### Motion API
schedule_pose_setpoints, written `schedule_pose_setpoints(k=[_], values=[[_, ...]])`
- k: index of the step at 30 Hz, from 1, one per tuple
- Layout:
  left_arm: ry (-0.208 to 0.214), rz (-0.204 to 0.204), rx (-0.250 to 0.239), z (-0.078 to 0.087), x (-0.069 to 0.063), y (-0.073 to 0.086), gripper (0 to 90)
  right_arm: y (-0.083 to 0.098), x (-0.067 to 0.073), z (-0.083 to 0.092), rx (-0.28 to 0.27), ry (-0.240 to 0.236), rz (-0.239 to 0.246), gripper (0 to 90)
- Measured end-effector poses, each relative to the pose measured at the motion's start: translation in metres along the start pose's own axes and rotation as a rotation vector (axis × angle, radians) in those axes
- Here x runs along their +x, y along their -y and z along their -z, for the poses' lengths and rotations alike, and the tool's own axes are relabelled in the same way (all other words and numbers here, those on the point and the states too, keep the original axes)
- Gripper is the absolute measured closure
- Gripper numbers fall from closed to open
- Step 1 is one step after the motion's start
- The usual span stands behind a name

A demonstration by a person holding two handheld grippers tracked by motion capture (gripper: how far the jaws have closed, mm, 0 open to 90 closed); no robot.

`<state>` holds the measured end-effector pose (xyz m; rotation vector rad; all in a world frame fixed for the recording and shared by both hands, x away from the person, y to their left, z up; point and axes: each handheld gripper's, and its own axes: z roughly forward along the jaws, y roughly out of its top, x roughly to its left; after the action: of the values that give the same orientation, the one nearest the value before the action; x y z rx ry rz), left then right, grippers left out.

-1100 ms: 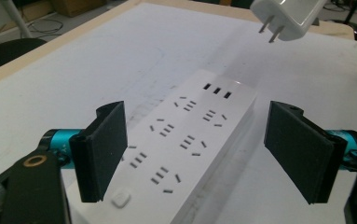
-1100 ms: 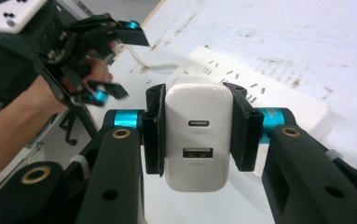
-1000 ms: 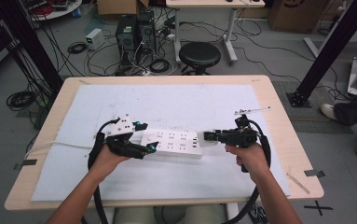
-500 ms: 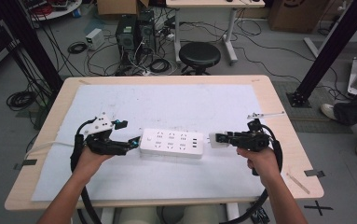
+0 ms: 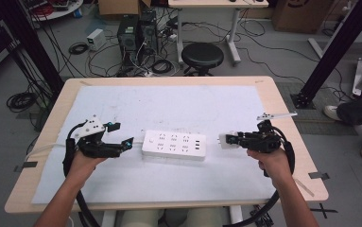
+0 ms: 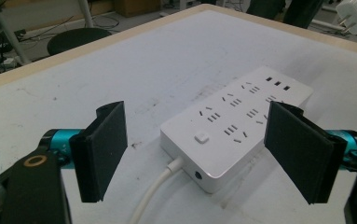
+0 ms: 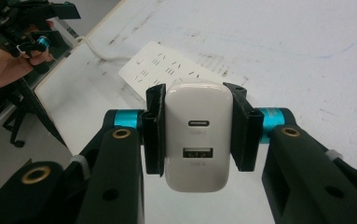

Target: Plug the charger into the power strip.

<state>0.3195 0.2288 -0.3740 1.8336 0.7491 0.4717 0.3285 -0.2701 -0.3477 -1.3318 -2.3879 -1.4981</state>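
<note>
White mat on the table (image 5: 282, 101): both grippers are sitting farther from the power strip (image 5: 174, 145) than before. Left gripper (image 6: 195, 154) is gaping wide. Right gripper (image 7: 195, 135) is clamping a white USB charger (image 7: 195, 135).

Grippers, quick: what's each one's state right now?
Left gripper: open, holding nothing, power strip ahead of it.
Right gripper: shut on the white USB charger.

charger (image 7: 195, 136) prongs hidden, port labels perhaps unreadable
</note>
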Motion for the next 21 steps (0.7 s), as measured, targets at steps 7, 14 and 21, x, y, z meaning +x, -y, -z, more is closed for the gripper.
schedule_pose_setpoints(k=[7,14,21], values=[[-0.002,-0.003,-0.001,0.002,0.000,0.000,21.4,-0.002,0.001,0.003,-0.003,-0.003,0.025,63.6],[-0.003,0.003,0.005,0.002,0.001,0.005,21.4,-0.006,0.003,0.003,0.014,0.019,0.058,63.6],[-0.013,0.016,0.002,0.006,0.005,0.009,21.4,-0.015,0.008,0.000,0.064,0.072,0.155,63.6]])
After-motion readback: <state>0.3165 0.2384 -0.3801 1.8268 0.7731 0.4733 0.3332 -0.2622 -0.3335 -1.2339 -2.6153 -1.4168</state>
